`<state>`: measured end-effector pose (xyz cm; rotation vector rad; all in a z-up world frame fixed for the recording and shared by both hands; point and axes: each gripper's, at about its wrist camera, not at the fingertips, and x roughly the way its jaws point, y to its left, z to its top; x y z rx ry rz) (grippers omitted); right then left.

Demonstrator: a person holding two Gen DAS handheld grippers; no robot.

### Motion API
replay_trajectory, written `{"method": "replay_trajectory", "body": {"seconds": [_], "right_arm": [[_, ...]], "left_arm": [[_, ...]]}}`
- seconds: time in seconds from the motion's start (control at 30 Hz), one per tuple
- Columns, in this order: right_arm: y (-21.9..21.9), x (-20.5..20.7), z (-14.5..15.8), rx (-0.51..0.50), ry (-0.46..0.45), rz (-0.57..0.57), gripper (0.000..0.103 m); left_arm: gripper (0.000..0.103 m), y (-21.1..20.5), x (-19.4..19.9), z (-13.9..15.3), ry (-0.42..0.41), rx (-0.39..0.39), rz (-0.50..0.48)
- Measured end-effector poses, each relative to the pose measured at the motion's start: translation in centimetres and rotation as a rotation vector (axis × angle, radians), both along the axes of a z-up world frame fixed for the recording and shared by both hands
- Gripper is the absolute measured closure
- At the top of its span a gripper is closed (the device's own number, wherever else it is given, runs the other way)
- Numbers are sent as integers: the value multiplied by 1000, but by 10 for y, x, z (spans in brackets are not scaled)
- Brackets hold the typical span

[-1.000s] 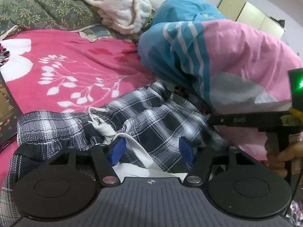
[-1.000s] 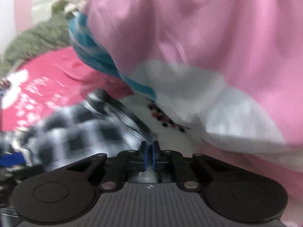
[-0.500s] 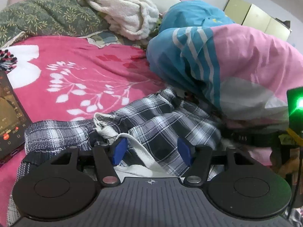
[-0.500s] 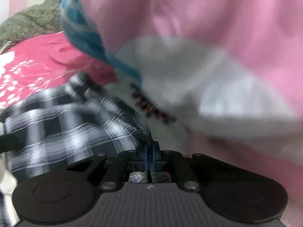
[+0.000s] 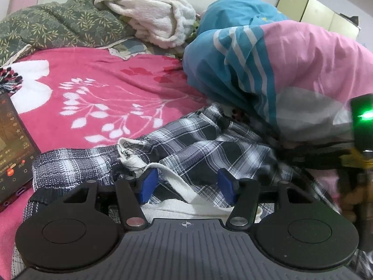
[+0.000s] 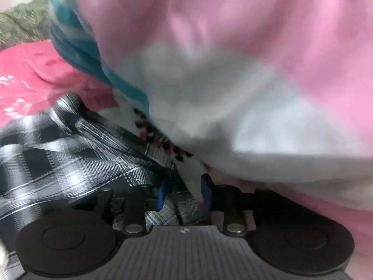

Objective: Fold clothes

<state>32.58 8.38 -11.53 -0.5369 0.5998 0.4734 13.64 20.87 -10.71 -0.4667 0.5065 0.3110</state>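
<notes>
Black-and-white plaid trousers (image 5: 200, 144) lie crumpled on the pink flowered bedspread (image 5: 105, 88), a white drawstring band (image 5: 137, 161) showing at their waist. My left gripper (image 5: 187, 186) is open just above the waist, plaid cloth and the white band lying loose between its blue pads (image 5: 149, 185). In the right wrist view the same plaid trousers (image 6: 70, 154) run in from the left. My right gripper (image 6: 183, 194) has its jaws opening, and a fold of plaid still lies between the parted pads (image 6: 160, 196). Its dark body with a green light (image 5: 363, 116) shows at the right edge of the left wrist view.
A bulky pink, blue and white duvet (image 5: 291, 70) rises right behind the trousers and fills the right wrist view (image 6: 233, 58). A lit phone (image 5: 11, 144) lies at the left. A white fluffy blanket (image 5: 149, 16) and a green leaf-print quilt (image 5: 58, 28) sit at the back.
The right gripper's pads, pressed together on the plaid cloth before, have come apart. The left gripper has stayed over the waist with the same gap.
</notes>
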Motion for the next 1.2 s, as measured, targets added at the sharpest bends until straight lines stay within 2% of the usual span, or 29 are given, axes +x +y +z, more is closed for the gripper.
{"method": "replay_trajectory", "body": {"seconds": [0.1,0.23,0.27,0.3,0.4,0.53,0.8,1.03,1.2], "right_arm": [[2,-16,15,50,1,84,70],[41,-22,15,142,107,196,74],[52,-18,10,158,141,207,78],[61,-10,4,168,177,207,81],[77,18,-15,189,263,154,82],[86,37,-22,264,286,93,83],[61,22,3,361,274,51,82],[43,32,6,397,321,-70,82],[-17,-15,45,430,262,-31,80]], "left_arm": [[46,0,0,1,2,0,10],[48,-1,-1,1,5,6,24],[48,-1,-1,0,7,8,24],[49,-1,-1,0,9,11,25],[49,-1,0,-1,15,18,26],[49,-3,1,-1,22,30,24],[49,0,-2,-1,17,13,25],[48,-3,-4,3,7,18,38],[45,-7,-10,11,-28,55,49]]}}
